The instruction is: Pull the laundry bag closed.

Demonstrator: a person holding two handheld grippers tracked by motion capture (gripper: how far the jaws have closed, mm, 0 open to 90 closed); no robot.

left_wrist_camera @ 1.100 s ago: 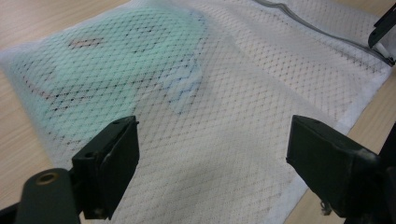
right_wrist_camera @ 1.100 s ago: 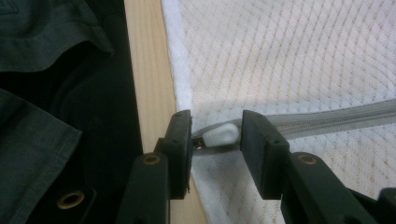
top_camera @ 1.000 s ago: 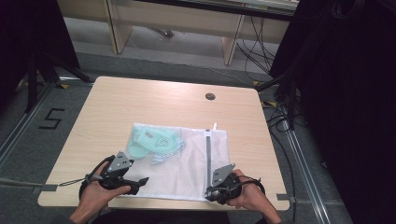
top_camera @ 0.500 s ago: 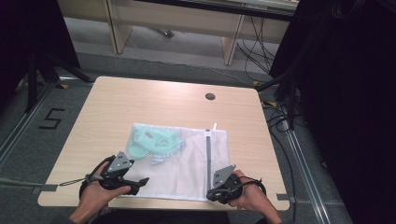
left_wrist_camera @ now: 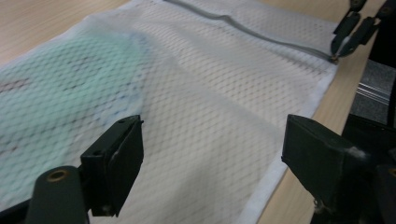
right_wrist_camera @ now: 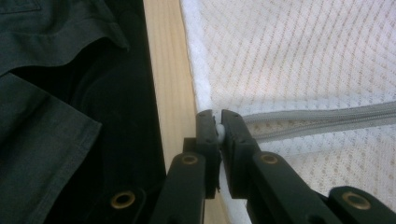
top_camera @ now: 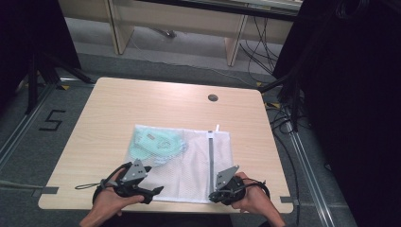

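Jaws pinched on zipper pull

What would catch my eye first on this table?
A white mesh laundry bag lies flat at the table's near edge, with something mint green inside its far left part. The right tongs pinch the zipper pull at the bag's near edge; the left tongs hover open.
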